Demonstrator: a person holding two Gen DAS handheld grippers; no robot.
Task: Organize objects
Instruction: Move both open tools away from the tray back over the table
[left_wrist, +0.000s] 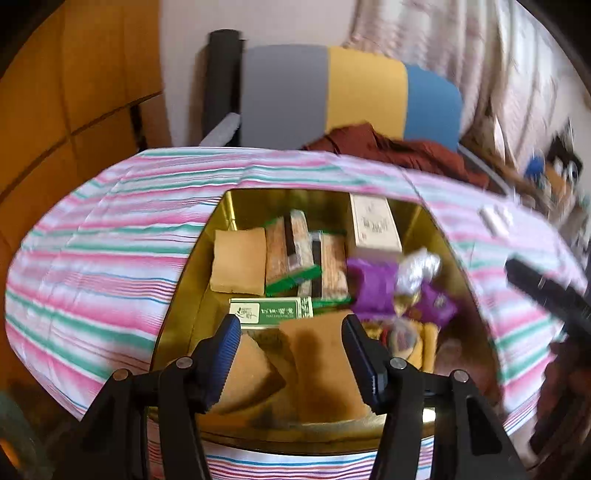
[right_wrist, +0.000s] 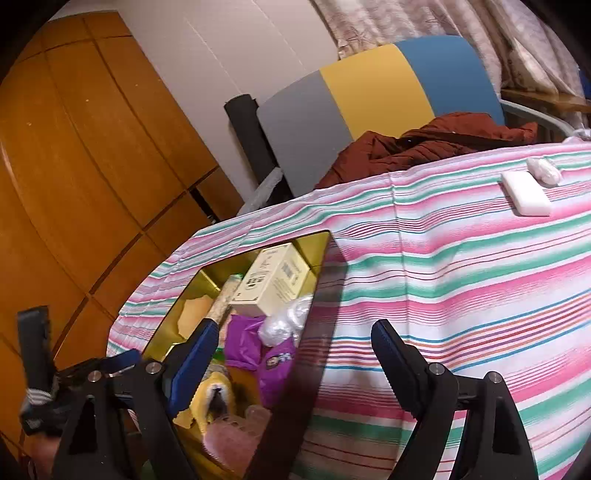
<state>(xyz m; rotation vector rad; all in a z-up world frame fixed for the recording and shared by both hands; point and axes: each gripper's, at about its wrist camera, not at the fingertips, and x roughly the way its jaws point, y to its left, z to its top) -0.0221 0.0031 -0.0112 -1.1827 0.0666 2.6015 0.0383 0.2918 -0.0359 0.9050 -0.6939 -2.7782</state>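
The gold box (left_wrist: 192, 280) sits open on the table, sunk among the folds of a striped cloth (left_wrist: 110, 229) in pink, green and white; inside it lie a tan packet (left_wrist: 239, 260), two woven-patterned packs with green edges (left_wrist: 288, 251), a cream carton (left_wrist: 375, 227), a purple pouch (left_wrist: 373, 286) and a crumpled silvery wrapper (left_wrist: 419, 267); a white-and-green flat box (left_wrist: 271, 312) bears green characters too blurred to read; the cream carton shows small print and a barcode-like label in the right wrist view, also illegible. The left hand-held gripper (left_wrist: 291, 354) hangs over the near end of the gold box with its jaws apart; a tan packet (left_wrist: 317, 365) lies between them, against the right pad, and whether it is clamped I cannot tell. The right hand-held gripper (right_wrist: 295, 354) stands wide apart with nothing in it, over the box's right rim and the cloth. A white bar (right_wrist: 526, 197) lies on the cloth well away from the box. Behind the table stand a grey, yellow and blue panel (right_wrist: 369, 96), a rust-brown garment (right_wrist: 424, 144), wooden cupboard doors (right_wrist: 74, 147) and pale curtains (right_wrist: 424, 22).
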